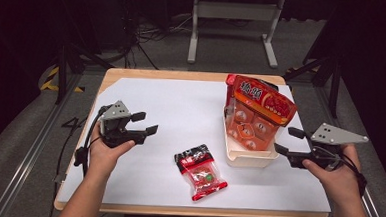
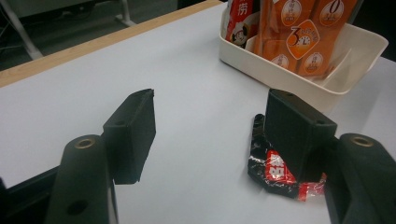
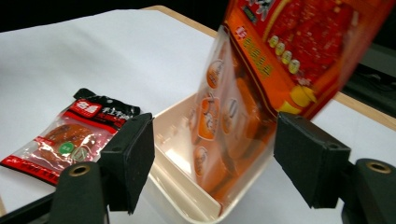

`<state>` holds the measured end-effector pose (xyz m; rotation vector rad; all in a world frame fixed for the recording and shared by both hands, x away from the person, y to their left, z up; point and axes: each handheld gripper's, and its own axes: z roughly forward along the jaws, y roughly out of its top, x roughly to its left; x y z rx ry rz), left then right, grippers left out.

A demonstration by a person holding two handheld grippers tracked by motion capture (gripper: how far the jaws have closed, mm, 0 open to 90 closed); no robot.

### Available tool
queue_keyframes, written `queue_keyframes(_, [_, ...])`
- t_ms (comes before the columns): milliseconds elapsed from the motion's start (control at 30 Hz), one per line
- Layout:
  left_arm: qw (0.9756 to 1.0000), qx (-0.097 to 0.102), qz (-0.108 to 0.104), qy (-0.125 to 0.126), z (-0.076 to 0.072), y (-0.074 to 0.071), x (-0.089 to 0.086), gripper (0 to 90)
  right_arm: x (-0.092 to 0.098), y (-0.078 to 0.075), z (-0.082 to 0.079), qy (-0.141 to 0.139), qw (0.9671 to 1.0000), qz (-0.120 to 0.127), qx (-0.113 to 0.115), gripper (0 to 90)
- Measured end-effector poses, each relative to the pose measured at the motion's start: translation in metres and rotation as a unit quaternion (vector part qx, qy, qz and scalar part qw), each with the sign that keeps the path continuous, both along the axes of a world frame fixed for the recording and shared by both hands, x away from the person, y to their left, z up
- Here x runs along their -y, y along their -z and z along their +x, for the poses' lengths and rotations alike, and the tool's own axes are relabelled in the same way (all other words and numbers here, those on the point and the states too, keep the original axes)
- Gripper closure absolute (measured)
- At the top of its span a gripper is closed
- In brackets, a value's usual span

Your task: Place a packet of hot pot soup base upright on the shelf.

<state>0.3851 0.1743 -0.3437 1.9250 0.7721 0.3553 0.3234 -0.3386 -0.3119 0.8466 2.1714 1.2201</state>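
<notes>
Left tongs: the left gripper (image 1: 147,123) is held above the white table cover (image 1: 181,108), jaws spread wide with nothing between them; in the left gripper view only bare cover lies between the black pads.
Right tongs: the right gripper (image 1: 288,141) is held just beside the right wall of the tray, jaws spread and empty; no pad is seen pressing on anything.
Small packet: a flat red-and-black plastic snack packet (image 1: 200,172) lies on the cover in front of the tray, between the two hands and apart from both.
Tray: a shallow cream plastic tray (image 1: 248,159) stands right of centre, its near wall facing the person.
Tall bag: a large orange-and-red foil bag (image 1: 258,112) stands in the tray, tilted back, much of it rising above the rim.
Risk, bag: the tilted bag could be knocked over or out if the right jaws are swung across the tray wall.
Risk, tray: the light tray could be pushed along the smooth cover by a sideways bump.
Risk, packet: the thin, glossy packet could slip or be slid away if pinched only at its edge; the cover could be caught up with it.
Risk, fit: the packet may be blocked by the bag when lowered in.
</notes>
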Motion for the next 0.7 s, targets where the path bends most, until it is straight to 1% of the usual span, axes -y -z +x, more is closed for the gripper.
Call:
queue_keyframes(67, [1.0, -0.004, 0.001, 0.001, 0.0, 0.001, 0.002, 34.9, -0.006, -0.001, -0.001, -0.015, 0.9999, 0.006, 0.003, 28.6])
queue_keyframes(100, [1.0, -0.008, 0.002, 0.003, 0.0, 0.003, 0.005, 34.9, -0.007, -0.001, -0.001, -0.018, 0.9998, 0.008, 0.005, 28.2])
queue_keyframes(200, [0.9999, -0.009, 0.008, 0.009, 0.0, 0.005, 0.008, 35.0, -0.011, -0.001, -0.001, -0.027, 0.9995, 0.011, 0.01, 27.4])
queue_keyframes(233, [0.9998, -0.01, 0.01, 0.011, 0.0, 0.006, 0.01, 35.0, -0.011, -0.001, -0.001, -0.027, 0.9995, 0.011, 0.01, 27.4])
queue_keyframes(267, [0.9997, -0.015, 0.011, 0.016, 0.0, 0.008, 0.013, 34.8, -0.014, 0.0, 0.0, -0.033, 0.9993, 0.014, 0.01, 27.0])
queue_keyframes(333, [0.9996, -0.016, 0.013, 0.019, 0.001, 0.009, 0.015, 34.6, -0.015, 0.001, 0.0, -0.034, 0.9993, 0.014, 0.009, 26.9])
queue_keyframes(400, [0.9992, -0.025, 0.015, 0.026, 0.001, 0.013, 0.021, 34.6, -0.018, 0.002, 0.001, -0.037, 0.9992, 0.012, 0.011, 26.9])
queue_keyframes(433, [0.9987, -0.031, 0.022, 0.035, 0.002, 0.016, 0.024, 35.1, -0.019, 0.002, 0.001, -0.039, 0.9991, 0.011, 0.012, 26.8])
queue_keyframes(533, [0.9981, -0.042, 0.022, 0.039, 0.002, 0.022, 0.032, 36.5, -0.023, 0.003, 0.001, -0.043, 0.999, 0.009, 0.011, 26.6])
queue_keyframes(567, [0.9975, -0.054, 0.018, 0.042, 0.003, 0.024, 0.034, 37.5, -0.023, 0.003, 0.001, -0.044, 0.9989, 0.009, 0.011, 26.6])
queue_keyframes(600, [0.997, -0.061, 0.016, 0.045, 0.004, 0.028, 0.037, 41.0, -0.024, 0.004, 0.001, -0.045, 0.9989, 0.008, 0.011, 26.6])
queue_keyframes(667, [0.9969, -0.064, 0.019, 0.042, 0.004, 0.03, 0.038, 41.8, -0.025, 0.005, 0.001, -0.046, 0.9988, 0.007, 0.011, 26.5])
queue_keyframes(700, [0.9963, -0.073, 0.018, 0.042, 0.005, 0.034, 0.041, 41.9, -0.025, 0.005, 0.002, -0.046, 0.9988, 0.006, 0.01, 26.5])
